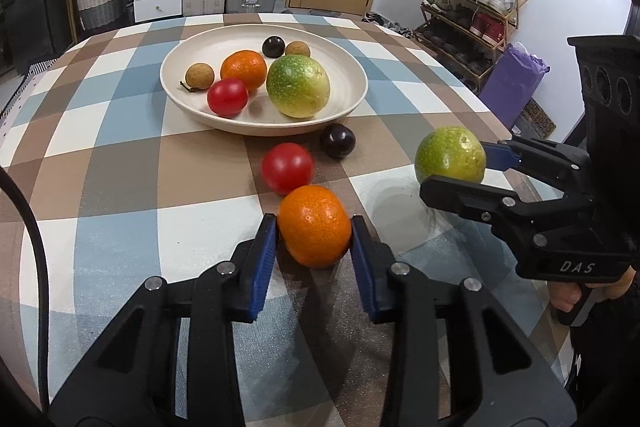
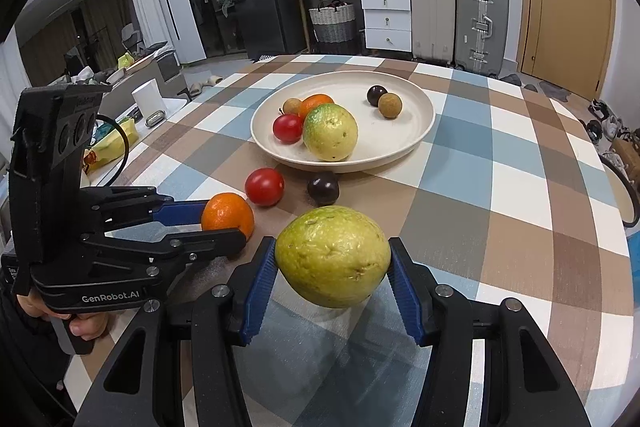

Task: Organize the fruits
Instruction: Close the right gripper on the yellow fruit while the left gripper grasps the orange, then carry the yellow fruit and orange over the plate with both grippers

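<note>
My left gripper (image 1: 314,233) is shut on an orange (image 1: 314,227) just above the checked tablecloth. It also shows in the right wrist view (image 2: 226,217). My right gripper (image 2: 332,267) is shut on a green-yellow guava (image 2: 333,255) and holds it off the table; it shows at the right in the left wrist view (image 1: 450,157). A red tomato (image 1: 287,167) and a dark plum (image 1: 338,141) lie loose on the cloth before the cream plate (image 1: 192,63). The plate holds another guava (image 1: 298,85), an orange (image 1: 244,69), a tomato (image 1: 227,97), a plum (image 1: 273,47) and two longans.
The round table (image 2: 500,187) drops off at the right and far edges. A shoe rack (image 1: 472,3) and purple bag (image 1: 514,83) stand to the right. Drawers and suitcases (image 2: 460,15) stand behind the table. A low side table with clutter (image 2: 132,99) stands to the left.
</note>
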